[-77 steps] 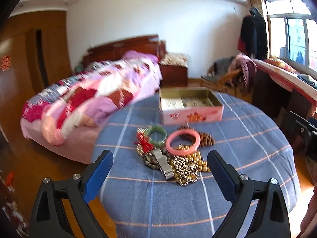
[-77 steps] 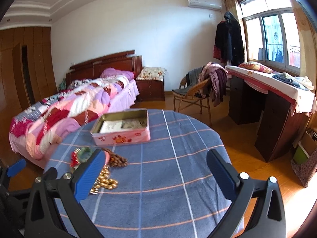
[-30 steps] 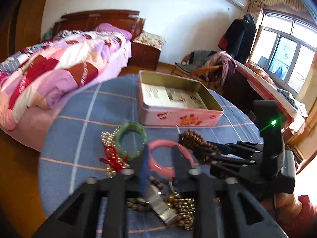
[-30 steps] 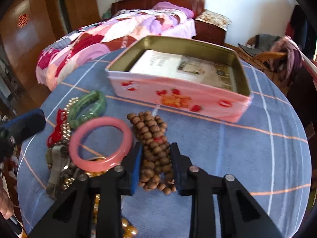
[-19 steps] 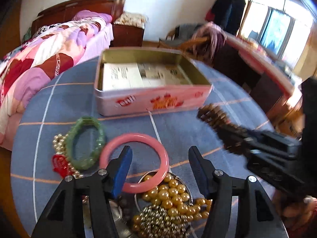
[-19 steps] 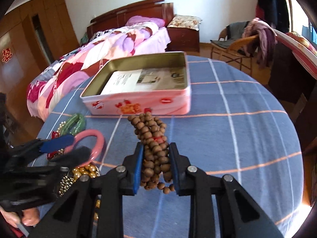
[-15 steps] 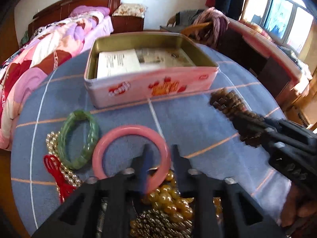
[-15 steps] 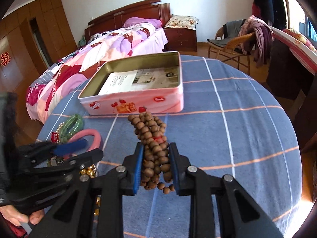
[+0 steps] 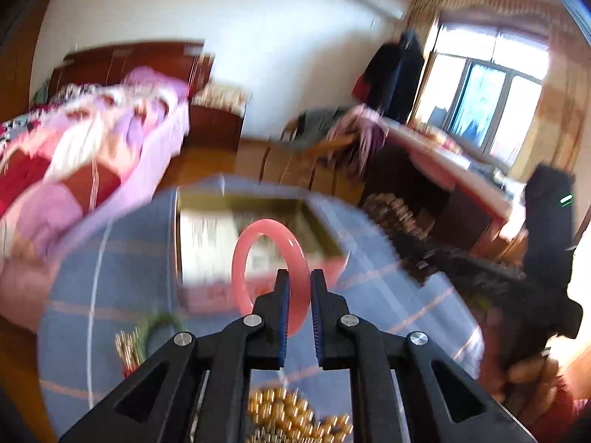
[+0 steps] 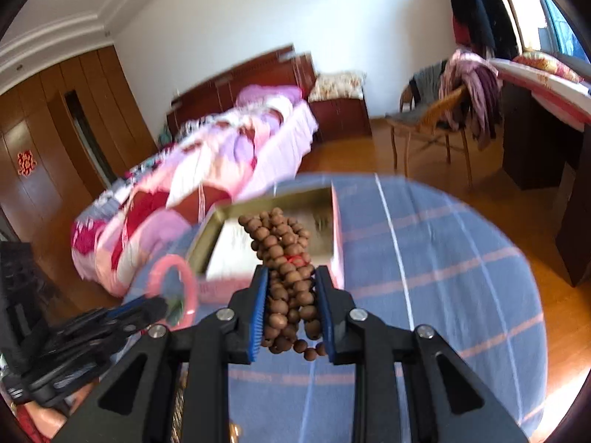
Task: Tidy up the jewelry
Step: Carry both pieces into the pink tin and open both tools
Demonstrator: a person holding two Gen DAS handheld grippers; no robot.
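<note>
My left gripper [image 9: 297,284] is shut on the near rim of a pink bangle [image 9: 243,258] and holds it upright in the air in front of the open pink tin box [image 9: 207,295]. My right gripper [image 10: 290,277] is shut on a bundle of brown wooden beads [image 10: 280,236], lifted above the tin box [image 10: 207,232]. In the right wrist view the left gripper [image 10: 159,308] and the pink bangle [image 10: 190,284] appear at lower left. In the left wrist view the bead bundle [image 9: 391,210] shows at right, in the right gripper [image 9: 417,254]. Both views are blurred.
A green bangle [image 9: 162,323] and gold beads [image 9: 291,413] lie on the round table with its blue checked cloth [image 10: 424,258]. Beyond the table are a bed [image 10: 207,155] at left, a chair [image 10: 428,118] with clothes, and a dark desk [image 10: 535,140] at right.
The left jaws closed on the pink bangle and lifted it off the pile towards the tin. The right gripper rose with the wooden beads to a place over the tin.
</note>
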